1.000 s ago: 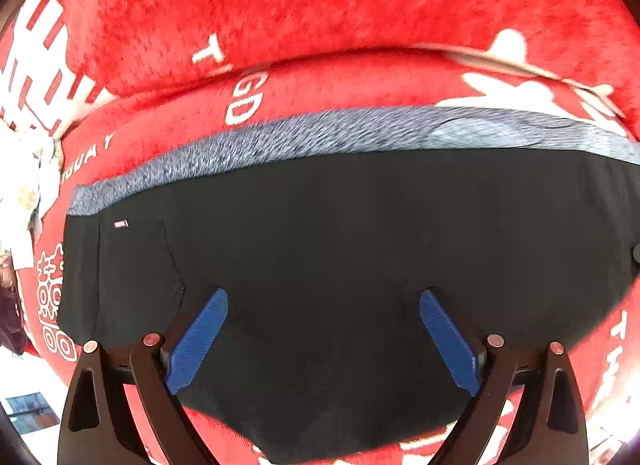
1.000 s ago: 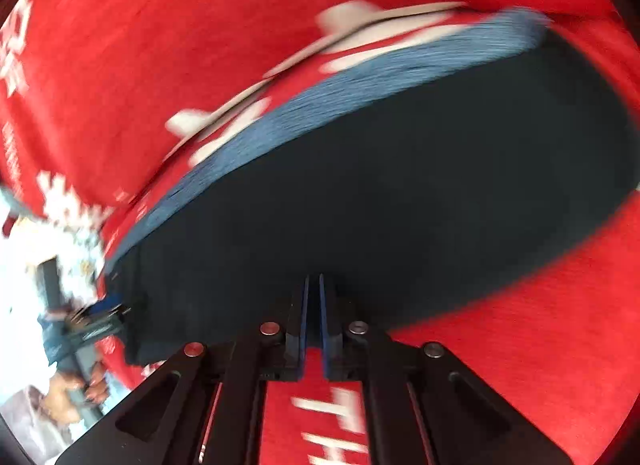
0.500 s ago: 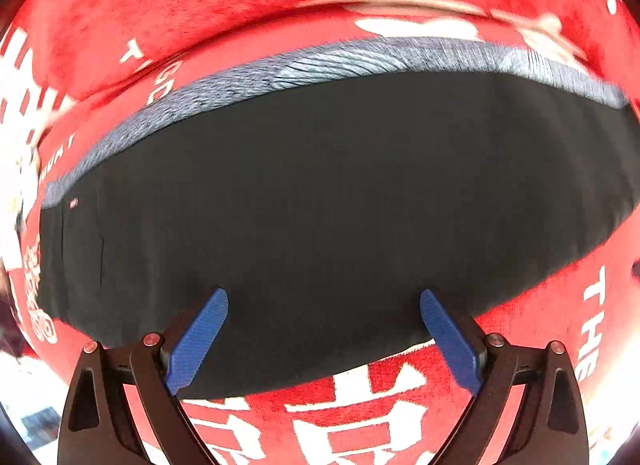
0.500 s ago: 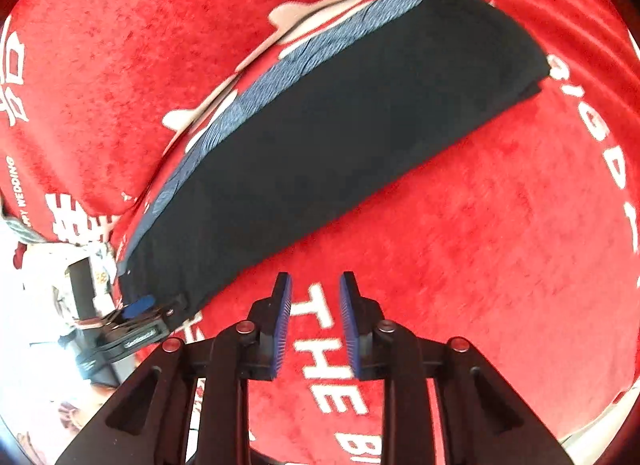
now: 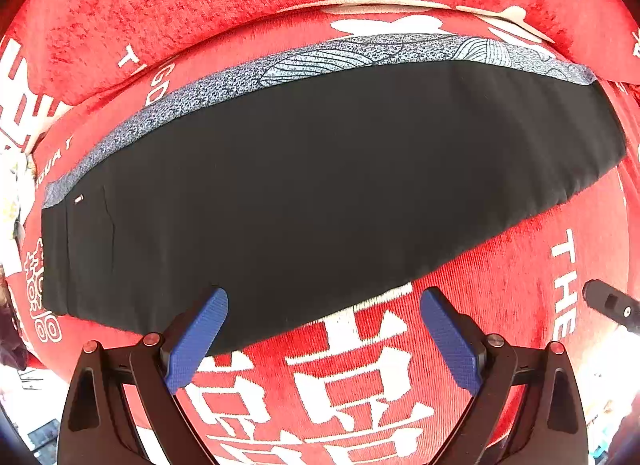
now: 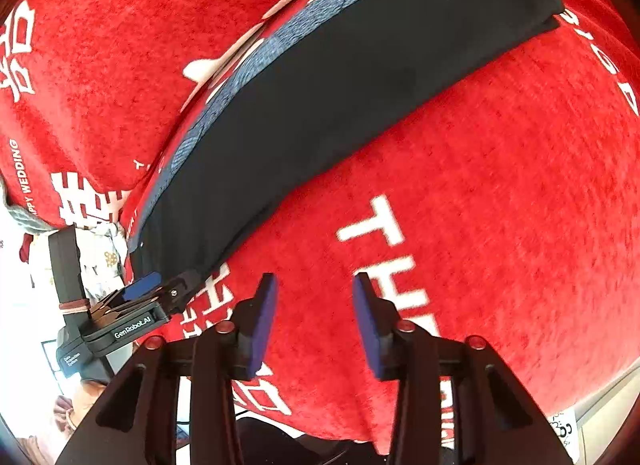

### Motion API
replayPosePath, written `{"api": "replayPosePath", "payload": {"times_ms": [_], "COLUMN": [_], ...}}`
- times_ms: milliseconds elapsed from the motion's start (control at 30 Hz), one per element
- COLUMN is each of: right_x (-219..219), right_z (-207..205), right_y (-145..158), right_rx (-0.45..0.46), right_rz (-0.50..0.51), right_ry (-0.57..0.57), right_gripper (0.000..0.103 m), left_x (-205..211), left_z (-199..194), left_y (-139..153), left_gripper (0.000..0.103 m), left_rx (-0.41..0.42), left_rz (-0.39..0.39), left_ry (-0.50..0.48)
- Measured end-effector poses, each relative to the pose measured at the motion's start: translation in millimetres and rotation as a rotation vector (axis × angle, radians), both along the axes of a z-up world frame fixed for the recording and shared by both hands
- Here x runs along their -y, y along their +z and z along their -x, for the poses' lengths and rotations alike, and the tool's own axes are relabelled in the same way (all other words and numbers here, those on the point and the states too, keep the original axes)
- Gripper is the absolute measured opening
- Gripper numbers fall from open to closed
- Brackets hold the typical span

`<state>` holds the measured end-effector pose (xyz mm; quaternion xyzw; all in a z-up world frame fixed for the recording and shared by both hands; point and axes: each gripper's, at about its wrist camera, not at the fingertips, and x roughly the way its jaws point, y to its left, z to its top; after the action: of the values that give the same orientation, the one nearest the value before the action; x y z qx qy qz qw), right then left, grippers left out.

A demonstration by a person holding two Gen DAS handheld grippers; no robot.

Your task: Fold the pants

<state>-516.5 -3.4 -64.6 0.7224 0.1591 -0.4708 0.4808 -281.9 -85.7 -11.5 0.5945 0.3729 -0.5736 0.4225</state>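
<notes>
- Red plush cloth (image 5: 500,261) with white lettering is covering the whole surface under everything in both views; what lies beneath it cannot be told.
- At the far left of the right wrist view, the left tongs (image 6: 160,285) are showing from the side, their black body lettered "GenRobot.AI" and a blue pad pointing at the near left corner of the pants (image 6: 332,93); whether they are touching the fabric cannot be told from there.
- In the left wrist view, the left tongs (image 5: 322,339) are standing wide apart and gripping nothing; the left blue pad is overlapping the near edge of the pants (image 5: 312,193), the right pad is lying over bare red cloth.
- The black pants are lying flat on the cloth as a long folded band, stretching from left to right, with the near edge running just in front of the left tongs.
- A grey patterned strip (image 5: 320,61) is running along the far edge of the pants, and a small tag (image 5: 79,198) is sitting near its left end.
- The right tongs (image 6: 314,319) are parted, holding nothing, hovering over the white letters "THE", well apart from the near edge of the pants.
- At the right edge of the left wrist view, a dark tip of the right tongs (image 5: 610,303) is poking in over the cloth.
</notes>
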Motion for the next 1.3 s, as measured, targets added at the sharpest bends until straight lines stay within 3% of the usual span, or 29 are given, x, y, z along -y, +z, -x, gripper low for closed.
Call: {"api": "replayPosePath", "payload": {"times_ms": [400,667,867,1000,1133,1167,1200,1233,1300], "right_x": [-21.1,-33.4,-16.6,2.9,17.0,19.8,21.0,21.8,25.7], "right_z": [-42.9,-30.6,43.5,123.6,182.0,193.3,198.3,202.3,207.5], "right_y": [15.6,13.0,12.3,6.9,-24.2,-37.3,-44.4,-49.6,-42.5], "right_rx": [-0.025,-0.036,-0.066,-0.070,-0.021,0.000,0.018,0.031,0.046], "right_rz": [-0.007,-0.027,0.010,0.067,0.059,0.043,0.037,0.035,0.081], "right_ry": [-0.048,-0.066,-0.137,-0.306,-0.451,-0.478,-0.488,-0.496,-0.481], "right_gripper": [0.049,0.049,0.049,0.049,0.049,0.048,0.041,0.006,0.007], "left_x": [-19.8,-17.3,-1.7,21.6,43.2,46.1,48.1,49.1,48.8], "left_z": [-3.1,20.3,74.1,117.3,155.9,161.6,166.1,168.9,169.1], "left_y": [24.7,16.8,20.7,16.2,-8.1,-15.9,-24.9,-34.4,-43.9], "left_gripper": [0.098,0.098,0.098,0.098,0.098,0.098,0.098,0.098,0.098], "left_rx": [-0.059,-0.080,-0.099,-0.119,-0.100,-0.084,-0.067,-0.047,-0.039], "left_rz": [0.018,0.004,0.030,0.068,0.104,0.105,0.097,0.080,0.061], "left_ry": [-0.071,-0.091,-0.065,-0.045,-0.040,-0.038,-0.035,-0.030,-0.013]}}
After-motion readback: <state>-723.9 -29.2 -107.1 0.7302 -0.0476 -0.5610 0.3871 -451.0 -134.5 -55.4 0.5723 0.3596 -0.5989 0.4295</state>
